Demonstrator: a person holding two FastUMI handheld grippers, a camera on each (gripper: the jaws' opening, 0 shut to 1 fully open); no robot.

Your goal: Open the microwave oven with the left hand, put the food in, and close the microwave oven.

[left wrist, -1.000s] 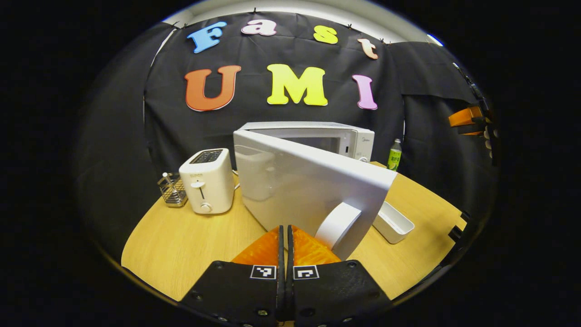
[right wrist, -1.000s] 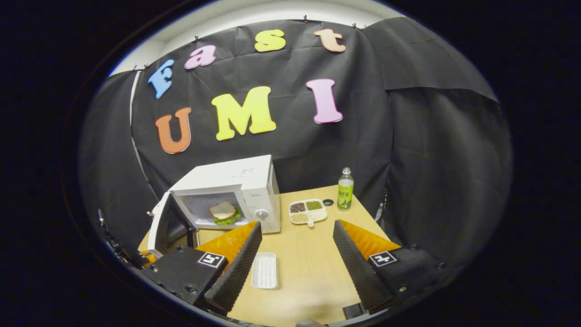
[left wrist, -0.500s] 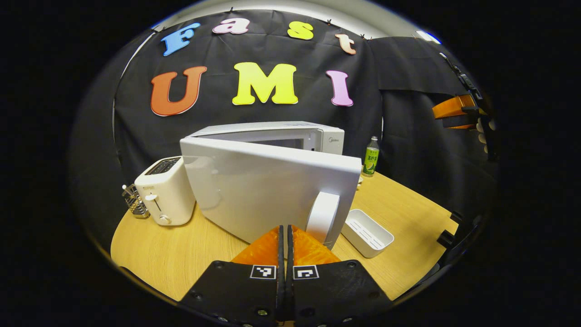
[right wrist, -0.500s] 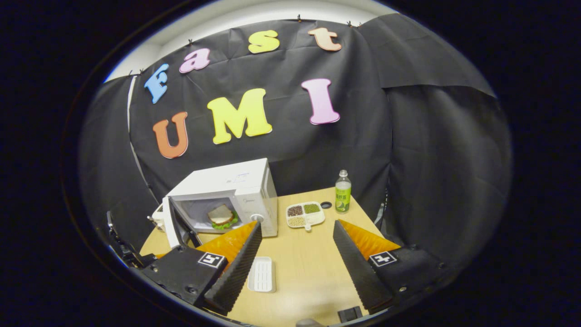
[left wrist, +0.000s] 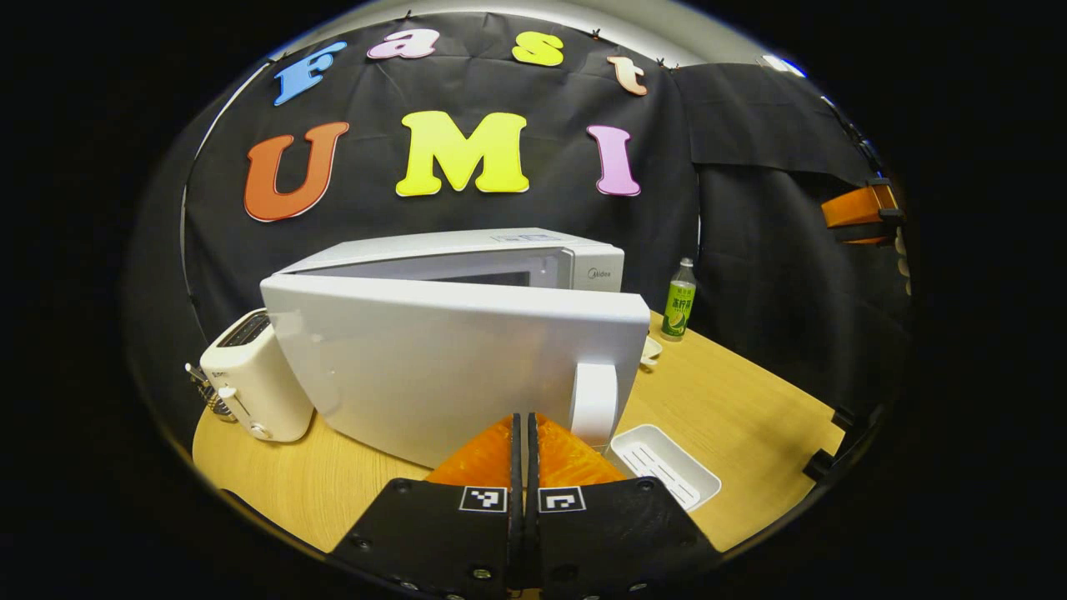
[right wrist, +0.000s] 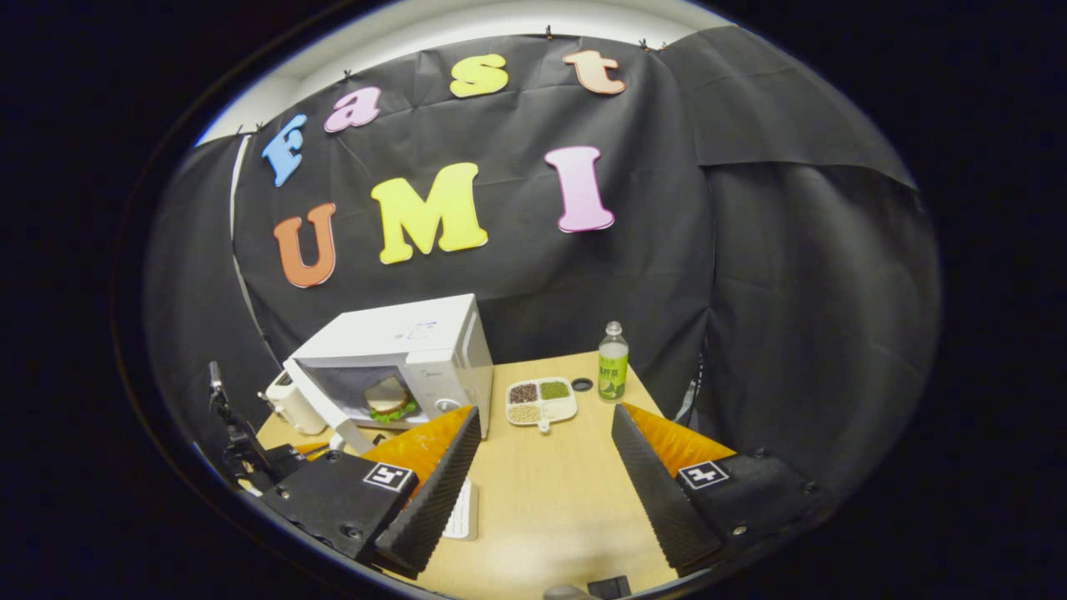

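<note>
My left gripper is pressed shut with nothing between its fingers, tips against the outside of the microwave door, just left of the handle. The door stands partly open. My right gripper is spread wide and empty, raised over the wooden table. The sandwich lies inside the microwave. A toaster stands left, a white tray near right, a bottle far right, before black cloth.
</note>
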